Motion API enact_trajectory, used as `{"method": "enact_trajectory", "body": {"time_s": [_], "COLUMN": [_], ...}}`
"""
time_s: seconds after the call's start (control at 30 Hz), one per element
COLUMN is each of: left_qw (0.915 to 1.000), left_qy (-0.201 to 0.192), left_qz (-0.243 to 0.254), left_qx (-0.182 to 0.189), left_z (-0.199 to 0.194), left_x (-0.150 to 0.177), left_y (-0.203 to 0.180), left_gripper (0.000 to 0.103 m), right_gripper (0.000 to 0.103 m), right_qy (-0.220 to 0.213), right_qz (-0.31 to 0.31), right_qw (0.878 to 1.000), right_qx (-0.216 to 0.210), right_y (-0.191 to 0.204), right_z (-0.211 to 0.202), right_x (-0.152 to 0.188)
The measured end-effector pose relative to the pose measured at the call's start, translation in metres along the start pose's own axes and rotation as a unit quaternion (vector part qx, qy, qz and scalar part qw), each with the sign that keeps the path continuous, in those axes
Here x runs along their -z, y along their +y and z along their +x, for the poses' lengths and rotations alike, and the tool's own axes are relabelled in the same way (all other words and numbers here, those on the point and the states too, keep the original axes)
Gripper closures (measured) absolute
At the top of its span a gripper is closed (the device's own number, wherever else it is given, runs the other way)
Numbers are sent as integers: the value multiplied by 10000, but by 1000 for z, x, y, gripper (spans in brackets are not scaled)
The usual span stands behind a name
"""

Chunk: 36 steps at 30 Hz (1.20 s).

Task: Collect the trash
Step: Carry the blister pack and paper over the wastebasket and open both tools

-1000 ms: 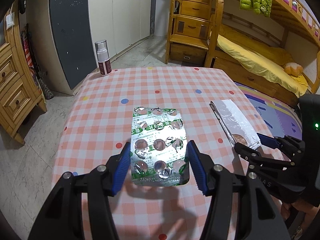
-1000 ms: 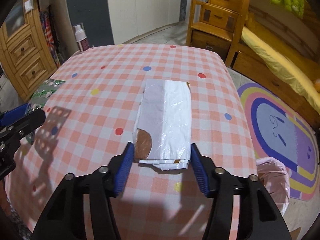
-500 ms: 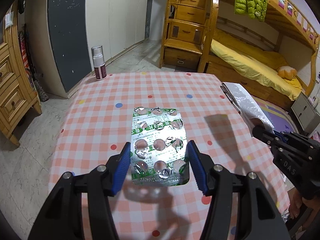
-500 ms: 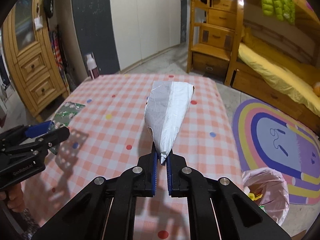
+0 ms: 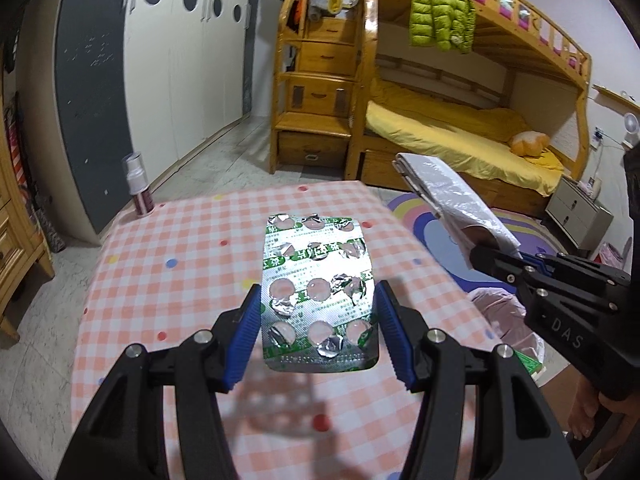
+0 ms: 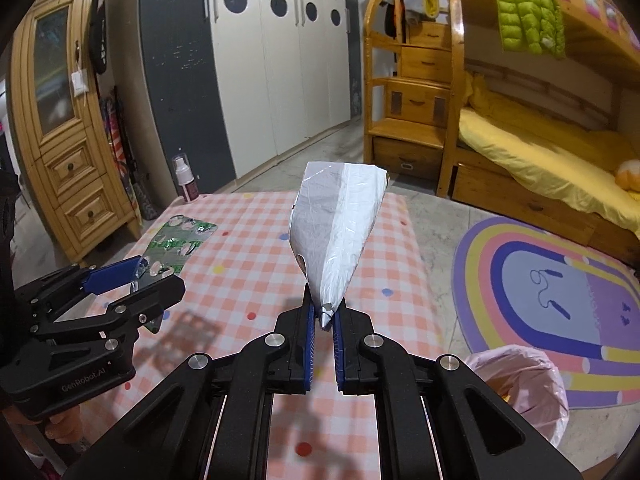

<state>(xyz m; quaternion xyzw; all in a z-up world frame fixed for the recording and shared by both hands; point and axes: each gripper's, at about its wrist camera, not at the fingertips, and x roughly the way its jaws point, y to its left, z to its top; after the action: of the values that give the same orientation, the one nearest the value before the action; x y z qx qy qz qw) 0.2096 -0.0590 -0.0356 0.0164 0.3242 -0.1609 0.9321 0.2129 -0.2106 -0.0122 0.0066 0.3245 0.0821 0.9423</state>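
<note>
1. Tongs on the left (image 5: 318, 330) gripped an empty pill sheet (image 5: 318, 292) by its edges, above the desk (image 5: 168, 280).
2. Right tongs (image 6: 323, 320) pinched a silver wrapper (image 6: 336, 232); the bin (image 6: 524, 384) sat below, to their right.

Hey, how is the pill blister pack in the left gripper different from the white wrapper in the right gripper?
The blister pack is a stiff, flat foil sheet with green print and burst pockets; the white wrapper is plain soft plastic, pinched into a cone. The left gripper clamps the pack by its two side edges, jaws wide apart; the right gripper nips the wrapper's narrow tip, jaws nearly together. Both are held in the air above the checkered table.
</note>
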Motion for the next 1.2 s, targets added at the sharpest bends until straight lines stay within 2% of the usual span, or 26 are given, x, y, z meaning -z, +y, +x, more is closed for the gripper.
{"method": "enact_trajectory", "body": {"time_s": [0.23,0.5,0.77,0.93,1.07,1.1,1.13,1.17,1.2], "left_qw": [9987,9942,9837,9747,9689,9675,9671,9679,9691], "left_qy": [-99,-29,175,331,396,438,461,447,408], "left_qz": [373,640,1039,1234,1447,1464,1479,1476,1450], "left_qx": [344,869,1454,1834,1968,2014,2019,1986,1952], "left_z": [6,18,45,64,80,84,87,89,90], "left_x": [-1,3,15,19,21,20,20,19,18], "left_y": [-46,-96,-163,-203,-230,-232,-233,-233,-230], "left_gripper": [48,48,48,48,47,46,36,27,26], "right_gripper": [95,94,92,92,88,85,70,47,40], "right_qy": [8,23,141,362,401,398,417,484,535], "right_qz": [252,592,1216,1545,1745,1787,1826,1917,2003], "right_qw": [9992,9959,9859,9775,9733,9723,9713,9690,9665], "right_qx": [309,681,1143,1388,1437,1450,1466,1483,1513], "right_y": [-32,-73,-132,-163,-184,-189,-194,-200,-205], "right_z": [-25,-54,-81,-82,-75,-70,-68,-62,-59], "right_x": [9,40,83,109,118,120,124,127,130]}}
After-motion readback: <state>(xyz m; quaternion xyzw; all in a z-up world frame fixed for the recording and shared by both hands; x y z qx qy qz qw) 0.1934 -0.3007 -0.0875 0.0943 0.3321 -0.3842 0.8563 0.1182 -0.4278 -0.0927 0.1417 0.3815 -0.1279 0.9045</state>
